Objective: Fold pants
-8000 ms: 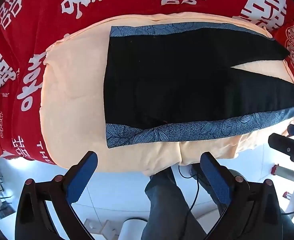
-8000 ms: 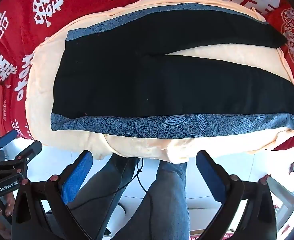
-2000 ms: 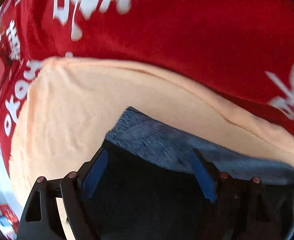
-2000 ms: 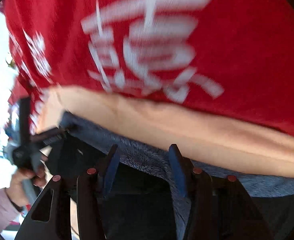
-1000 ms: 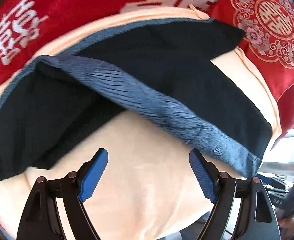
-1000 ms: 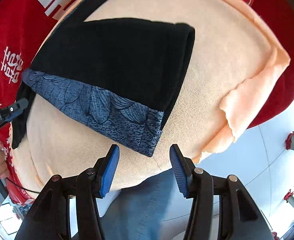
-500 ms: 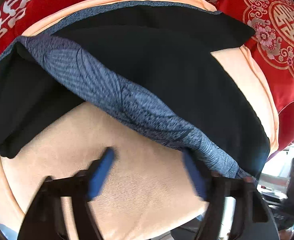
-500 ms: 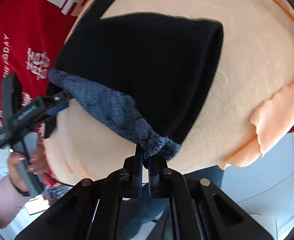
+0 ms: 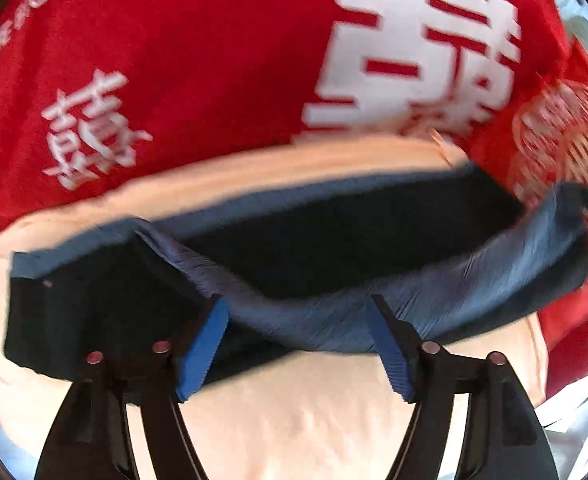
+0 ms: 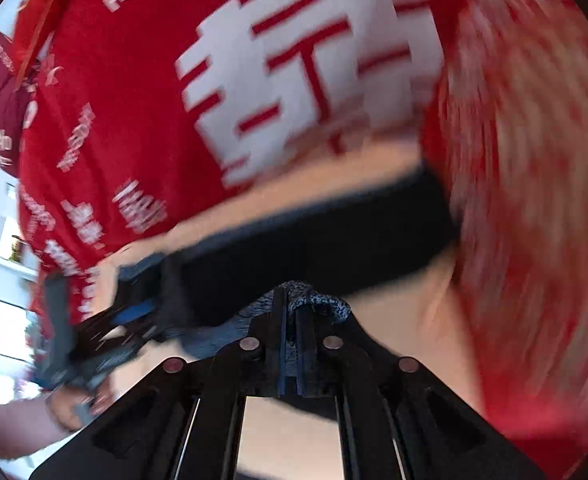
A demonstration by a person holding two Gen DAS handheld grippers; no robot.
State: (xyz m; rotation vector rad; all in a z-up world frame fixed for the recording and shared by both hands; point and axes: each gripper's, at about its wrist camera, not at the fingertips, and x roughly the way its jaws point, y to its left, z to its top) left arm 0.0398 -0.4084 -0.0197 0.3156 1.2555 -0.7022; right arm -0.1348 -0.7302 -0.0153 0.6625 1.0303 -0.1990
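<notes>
A red cloth point(image 9: 198, 80) with white characters covers the surface, and a peach towel point(image 9: 294, 412) lies over it. The black pants point(image 9: 334, 236) rest on the towel, their blue-grey band point(image 9: 474, 280) lifted and twisted. The right gripper point(image 10: 290, 312) is clamped on the band's end. The left gripper point(image 9: 298, 344) is opening, the band between its pads, unpinched.

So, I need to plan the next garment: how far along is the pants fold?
Early. Done: the right gripper has clamped the blue-patterned hem of the pants. In hand: that near leg hangs lifted over the peach cloth, while the left gripper is opening around the stripe without pinching it. Left: laying leg on leg, then folding lengthwise.
</notes>
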